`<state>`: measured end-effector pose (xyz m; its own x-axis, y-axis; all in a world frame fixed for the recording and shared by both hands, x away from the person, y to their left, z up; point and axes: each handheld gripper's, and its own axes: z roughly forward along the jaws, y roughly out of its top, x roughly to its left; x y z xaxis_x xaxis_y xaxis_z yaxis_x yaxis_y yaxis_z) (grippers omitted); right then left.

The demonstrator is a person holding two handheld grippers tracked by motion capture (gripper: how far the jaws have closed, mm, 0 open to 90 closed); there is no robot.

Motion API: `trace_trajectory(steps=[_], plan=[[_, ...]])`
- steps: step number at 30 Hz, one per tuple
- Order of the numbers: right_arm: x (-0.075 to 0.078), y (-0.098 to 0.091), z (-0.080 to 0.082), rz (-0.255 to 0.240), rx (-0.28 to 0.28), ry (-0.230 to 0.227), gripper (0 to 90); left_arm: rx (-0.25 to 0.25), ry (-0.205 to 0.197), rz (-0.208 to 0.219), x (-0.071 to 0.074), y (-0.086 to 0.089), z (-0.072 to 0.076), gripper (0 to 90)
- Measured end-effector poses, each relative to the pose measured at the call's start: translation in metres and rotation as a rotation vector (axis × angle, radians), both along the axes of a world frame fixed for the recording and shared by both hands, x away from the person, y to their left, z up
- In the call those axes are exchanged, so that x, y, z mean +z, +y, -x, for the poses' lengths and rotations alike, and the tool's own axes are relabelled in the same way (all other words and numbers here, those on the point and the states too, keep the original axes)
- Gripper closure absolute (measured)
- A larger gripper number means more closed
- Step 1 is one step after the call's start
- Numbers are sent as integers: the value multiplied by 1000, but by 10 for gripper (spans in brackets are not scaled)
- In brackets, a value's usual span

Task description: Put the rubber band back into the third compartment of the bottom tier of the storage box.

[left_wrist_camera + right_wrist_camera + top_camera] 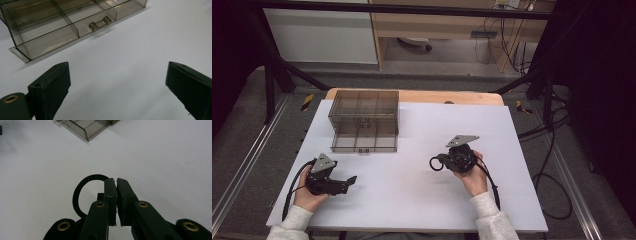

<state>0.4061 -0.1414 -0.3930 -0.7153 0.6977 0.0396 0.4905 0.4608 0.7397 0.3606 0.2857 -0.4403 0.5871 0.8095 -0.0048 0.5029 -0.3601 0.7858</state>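
My left gripper (343,183), jaws apart, sits near the table's (422,200) front-left corner, closer to the drawer box (365,127). Its pulled-out drawer (62,35) runs parallel to the far edge (handle (100,23) facing me). Right gripper (116,181) is pinched together on a black ring (82,192).

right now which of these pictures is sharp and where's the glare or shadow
High view: soft and grainy, dark at the edges, the white table evenly lit. Left claw view: the smoky clear drawer box is slightly blurred, with pale glare on its panels and a faint shadow under its handle. Right claw view: the shut right claw is fairly crisp, the box corner beyond it soft.
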Motion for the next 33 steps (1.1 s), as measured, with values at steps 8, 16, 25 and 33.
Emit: trace_trajectory(steps=[8,16,25,33], plan=[[2,9,-1,4,10,-4,868,-3,1,0,0,0,0,57],[6,20,-4,3,20,-15,868,-3,1,0,0,0,0,57],[12,31,-8,8,29,-29,868,-6,3,-2,0,-1,0,57],[15,41,-13,-1,33,-36,868,-8,3,-3,0,-1,0,57]])
